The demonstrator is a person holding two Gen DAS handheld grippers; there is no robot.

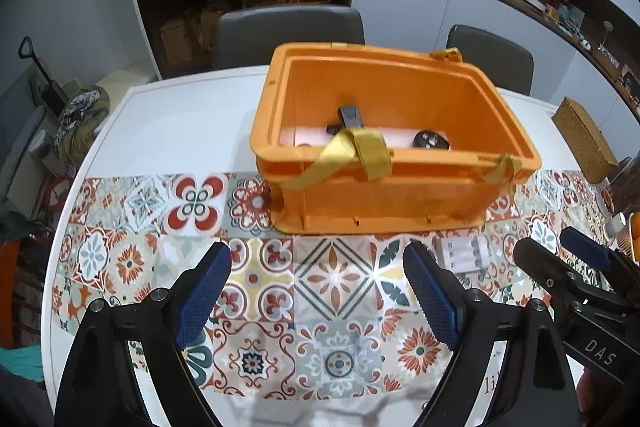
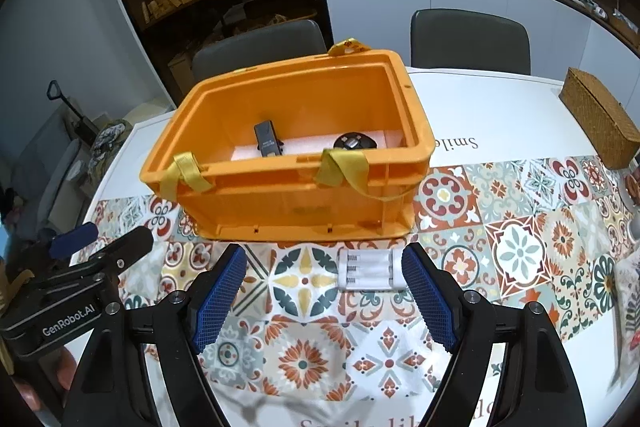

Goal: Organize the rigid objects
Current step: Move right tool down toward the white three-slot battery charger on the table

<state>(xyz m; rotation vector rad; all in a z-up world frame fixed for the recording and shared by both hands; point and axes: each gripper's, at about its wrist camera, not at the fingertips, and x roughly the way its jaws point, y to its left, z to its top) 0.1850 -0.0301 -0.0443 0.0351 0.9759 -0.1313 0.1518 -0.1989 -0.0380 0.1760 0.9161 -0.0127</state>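
Two wide-open, empty grippers, left (image 1: 316,267) marked "GenRobot.AI", right (image 2: 322,267) "DAS", before orange crate (image 2: 288,203).

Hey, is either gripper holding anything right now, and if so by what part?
Nothing is held. The left gripper and right gripper are both open; the white battery case lies untouched on the table.

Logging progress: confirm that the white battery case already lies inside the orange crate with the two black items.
Not inside. The right wrist view shows the white battery case on the patterned cloth in front of the orange crate; only the two black items are in the crate.
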